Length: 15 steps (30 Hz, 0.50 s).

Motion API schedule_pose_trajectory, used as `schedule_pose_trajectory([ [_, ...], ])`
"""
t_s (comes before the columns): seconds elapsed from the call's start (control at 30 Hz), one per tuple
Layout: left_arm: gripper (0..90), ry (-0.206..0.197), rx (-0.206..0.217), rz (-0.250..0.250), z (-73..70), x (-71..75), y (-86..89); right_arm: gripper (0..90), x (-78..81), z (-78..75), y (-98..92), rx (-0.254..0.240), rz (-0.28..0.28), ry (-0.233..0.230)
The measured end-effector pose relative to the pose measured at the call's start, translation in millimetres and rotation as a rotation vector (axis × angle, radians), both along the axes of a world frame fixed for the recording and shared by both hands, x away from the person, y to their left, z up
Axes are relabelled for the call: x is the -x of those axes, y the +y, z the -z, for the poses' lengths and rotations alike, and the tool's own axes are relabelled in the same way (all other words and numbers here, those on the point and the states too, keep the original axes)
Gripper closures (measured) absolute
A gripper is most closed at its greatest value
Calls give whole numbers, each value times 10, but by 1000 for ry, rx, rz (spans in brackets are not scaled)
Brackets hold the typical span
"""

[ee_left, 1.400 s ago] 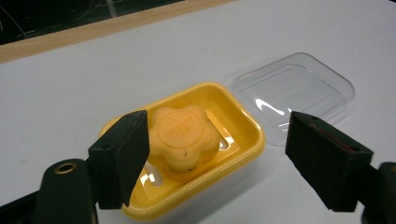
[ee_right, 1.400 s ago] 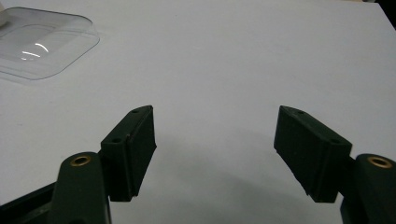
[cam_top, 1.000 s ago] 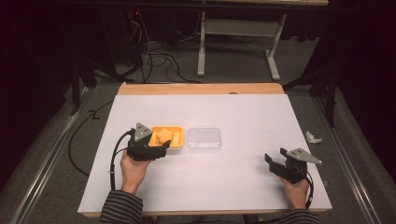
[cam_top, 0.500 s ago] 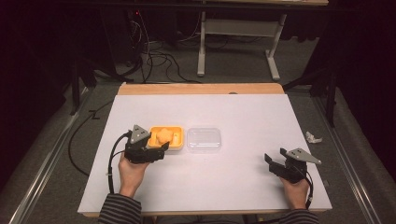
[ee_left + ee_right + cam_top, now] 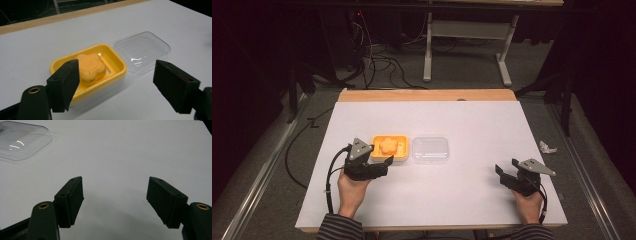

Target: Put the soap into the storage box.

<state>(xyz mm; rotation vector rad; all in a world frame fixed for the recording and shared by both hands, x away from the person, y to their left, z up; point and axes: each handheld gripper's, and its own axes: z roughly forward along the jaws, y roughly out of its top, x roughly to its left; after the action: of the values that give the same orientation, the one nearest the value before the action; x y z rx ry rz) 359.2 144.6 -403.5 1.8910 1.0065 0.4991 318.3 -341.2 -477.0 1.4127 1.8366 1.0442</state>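
Left gripper [image 5: 384,164] fingers gaping wide, hovering empty beside soap dish [image 5: 117,65]; right gripper [image 5: 504,172] fingers gaping wide, gripping nothing.

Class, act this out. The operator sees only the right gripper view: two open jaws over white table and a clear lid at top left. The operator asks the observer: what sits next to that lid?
Observer: A yellow soap dish sits touching the clear lid's left side.
Operator: Is anything in it?
Observer: Yes, an orange flower-shaped soap lies inside.
Operator: Where is the other gripper?
Observer: The left gripper is at the dish's near edge, jaws open, gripping nothing.
Operator: And mine?
Observer: The right gripper rests near the table's front right corner, well away from the lid.
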Motion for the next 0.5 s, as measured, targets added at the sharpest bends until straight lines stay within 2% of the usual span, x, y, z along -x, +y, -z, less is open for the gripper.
schedule_pose_trajectory([
  [0.2,218,4,14,6,19,35,9,300,0,0,1,1,1,0],
  [0.5,219,3,8,5,46,88,22,300,0,0,-4,0,4,-7],
])
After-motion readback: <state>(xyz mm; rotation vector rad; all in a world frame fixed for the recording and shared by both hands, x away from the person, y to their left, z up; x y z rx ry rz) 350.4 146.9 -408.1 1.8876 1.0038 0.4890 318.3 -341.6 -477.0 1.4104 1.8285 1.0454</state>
